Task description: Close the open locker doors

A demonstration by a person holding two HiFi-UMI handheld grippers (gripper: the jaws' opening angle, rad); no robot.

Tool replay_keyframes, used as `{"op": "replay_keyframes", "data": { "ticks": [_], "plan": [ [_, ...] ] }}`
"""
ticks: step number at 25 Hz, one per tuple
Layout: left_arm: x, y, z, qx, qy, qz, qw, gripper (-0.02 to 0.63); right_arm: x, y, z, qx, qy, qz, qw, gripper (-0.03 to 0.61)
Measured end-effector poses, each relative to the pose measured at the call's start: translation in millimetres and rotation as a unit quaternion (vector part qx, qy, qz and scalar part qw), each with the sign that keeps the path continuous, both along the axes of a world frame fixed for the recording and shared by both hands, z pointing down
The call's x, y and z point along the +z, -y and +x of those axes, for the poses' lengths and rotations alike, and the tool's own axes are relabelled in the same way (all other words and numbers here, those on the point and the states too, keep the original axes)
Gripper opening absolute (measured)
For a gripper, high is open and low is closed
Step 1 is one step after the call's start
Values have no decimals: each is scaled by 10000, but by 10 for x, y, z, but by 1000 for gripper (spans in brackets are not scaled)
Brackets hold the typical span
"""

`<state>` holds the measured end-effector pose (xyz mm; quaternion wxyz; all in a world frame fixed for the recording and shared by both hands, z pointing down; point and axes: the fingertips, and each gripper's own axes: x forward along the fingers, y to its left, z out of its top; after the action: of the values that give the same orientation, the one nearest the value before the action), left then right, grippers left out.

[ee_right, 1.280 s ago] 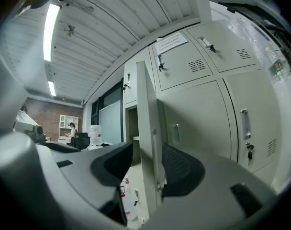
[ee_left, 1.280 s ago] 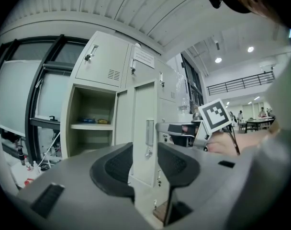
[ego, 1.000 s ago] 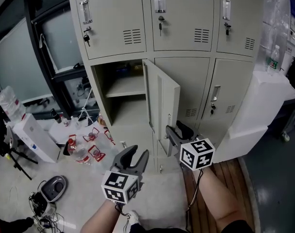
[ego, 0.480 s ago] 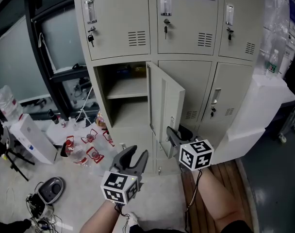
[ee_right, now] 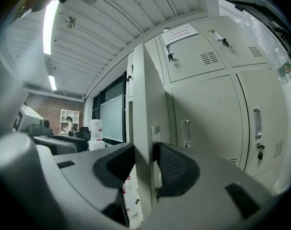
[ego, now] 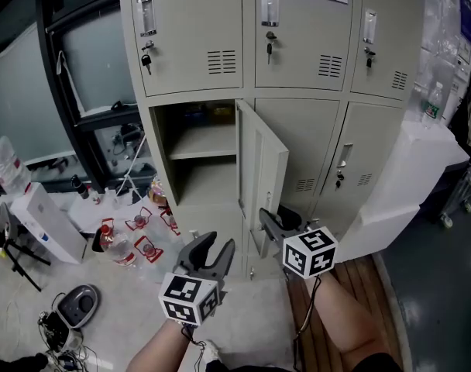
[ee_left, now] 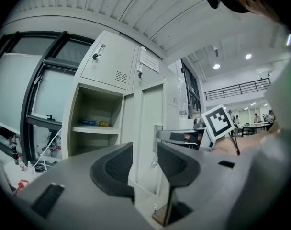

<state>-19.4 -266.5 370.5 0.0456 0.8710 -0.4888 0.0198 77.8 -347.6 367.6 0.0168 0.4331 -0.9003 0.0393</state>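
Observation:
A beige locker bank [ego: 297, 45] faces me. One lower door [ego: 263, 169] stands open, swung out edge-on towards me, beside its open compartment [ego: 197, 153] with a shelf. My right gripper [ego: 270, 219] is at the lower free edge of that door. In the right gripper view the door edge [ee_right: 145, 104] runs between the jaws of the right gripper [ee_right: 144, 164], which are closing on it with a thin gap left at the right pad. My left gripper [ego: 212, 242] hovers open and empty to the left of the door; in its own view the left gripper [ee_left: 145, 159] points at the door [ee_left: 150, 114].
Bottles and small red items [ego: 127, 239] litter the floor at the left, near a white box [ego: 42, 219] and a round device with cables [ego: 80, 301]. A white cabinet [ego: 410, 177] with a water bottle [ego: 431, 99] stands against the lockers at the right.
The right gripper's jaws have narrowed around the lower edge of the door. The view has shifted slightly; the left gripper has barely moved.

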Motion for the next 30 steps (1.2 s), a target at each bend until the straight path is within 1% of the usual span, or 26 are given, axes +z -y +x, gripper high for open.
{"op": "replay_keyframes", "data": {
  "ticks": [6,16,22,27,30],
  "plan": [
    [25,42,-47,17,-45,-31,10000,158,3,-40,-164,-211,-29,56,9998,143],
    [56,142,-237,-133,-128,-61,9998,158,-10,-88,-489,-496,-109,163,9986,156],
    [80,223,-405,-239,-209,-97,9994,158,-6,-96,-741,-702,-80,208,9973,163],
    [108,284,-619,-393,-238,-126,9989,158,1,-82,-953,-794,-43,256,9965,175],
    [127,321,-739,-466,-264,-148,9985,158,7,-70,-1113,-886,-42,254,9957,166]
  ]
}}
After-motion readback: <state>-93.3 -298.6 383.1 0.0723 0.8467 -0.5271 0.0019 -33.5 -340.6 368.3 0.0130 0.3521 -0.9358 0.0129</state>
